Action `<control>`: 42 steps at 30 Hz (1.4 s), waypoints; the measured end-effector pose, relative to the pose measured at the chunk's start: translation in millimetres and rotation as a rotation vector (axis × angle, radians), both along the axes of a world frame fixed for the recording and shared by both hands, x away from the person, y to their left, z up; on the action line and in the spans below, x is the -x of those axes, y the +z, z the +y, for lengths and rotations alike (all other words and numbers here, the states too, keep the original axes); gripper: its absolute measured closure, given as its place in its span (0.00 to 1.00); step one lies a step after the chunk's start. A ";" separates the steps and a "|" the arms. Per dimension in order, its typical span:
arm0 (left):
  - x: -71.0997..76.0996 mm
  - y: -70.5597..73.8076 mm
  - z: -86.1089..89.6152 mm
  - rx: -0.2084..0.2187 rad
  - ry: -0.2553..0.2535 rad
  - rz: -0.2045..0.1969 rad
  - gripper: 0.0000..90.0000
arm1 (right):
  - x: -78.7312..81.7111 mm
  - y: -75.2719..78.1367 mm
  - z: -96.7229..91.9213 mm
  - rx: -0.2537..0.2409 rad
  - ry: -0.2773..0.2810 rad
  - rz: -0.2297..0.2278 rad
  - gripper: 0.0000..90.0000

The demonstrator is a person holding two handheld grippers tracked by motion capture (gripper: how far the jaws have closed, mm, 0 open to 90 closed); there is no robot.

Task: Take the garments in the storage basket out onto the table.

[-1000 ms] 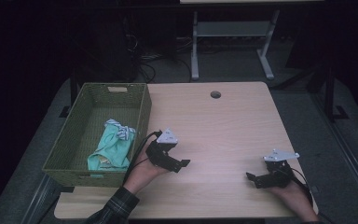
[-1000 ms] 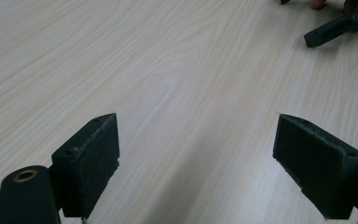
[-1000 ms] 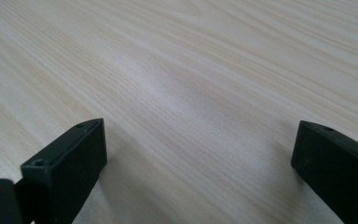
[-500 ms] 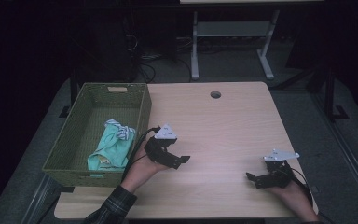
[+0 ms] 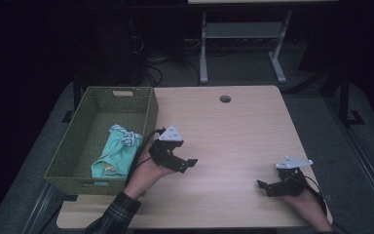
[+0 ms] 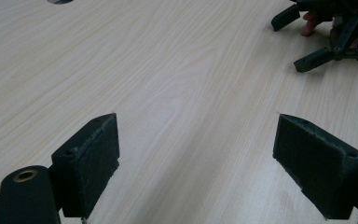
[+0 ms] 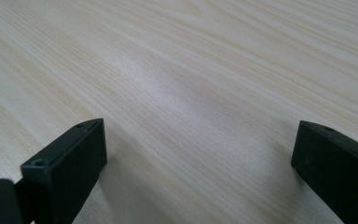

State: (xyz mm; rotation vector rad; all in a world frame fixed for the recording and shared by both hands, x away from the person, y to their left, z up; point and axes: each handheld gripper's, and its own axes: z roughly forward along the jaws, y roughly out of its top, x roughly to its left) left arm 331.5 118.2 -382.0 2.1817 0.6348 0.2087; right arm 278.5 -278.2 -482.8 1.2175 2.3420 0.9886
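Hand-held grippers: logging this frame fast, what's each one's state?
Left hand-held gripper: open, holding nothing, over the table.
Right hand-held gripper: open, holding nothing.

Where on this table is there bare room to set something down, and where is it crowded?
The widest free patch is the table between the left gripper, the right gripper and the round hole at the far edge. The strip along the near edge between the two forearms is bare too. It is crowded at the left, where the green basket holds a teal cloth.
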 end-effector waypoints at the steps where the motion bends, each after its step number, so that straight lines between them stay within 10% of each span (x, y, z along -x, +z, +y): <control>1: -0.5 1.2 0.8 0.002 0.003 -0.001 0.15 | 0.0 0.0 0.0 0.000 0.000 0.000 0.03; 42: -13.9 31.4 47.3 0.032 0.083 -0.028 0.15 | 0.0 0.0 0.1 0.000 -0.001 0.000 0.03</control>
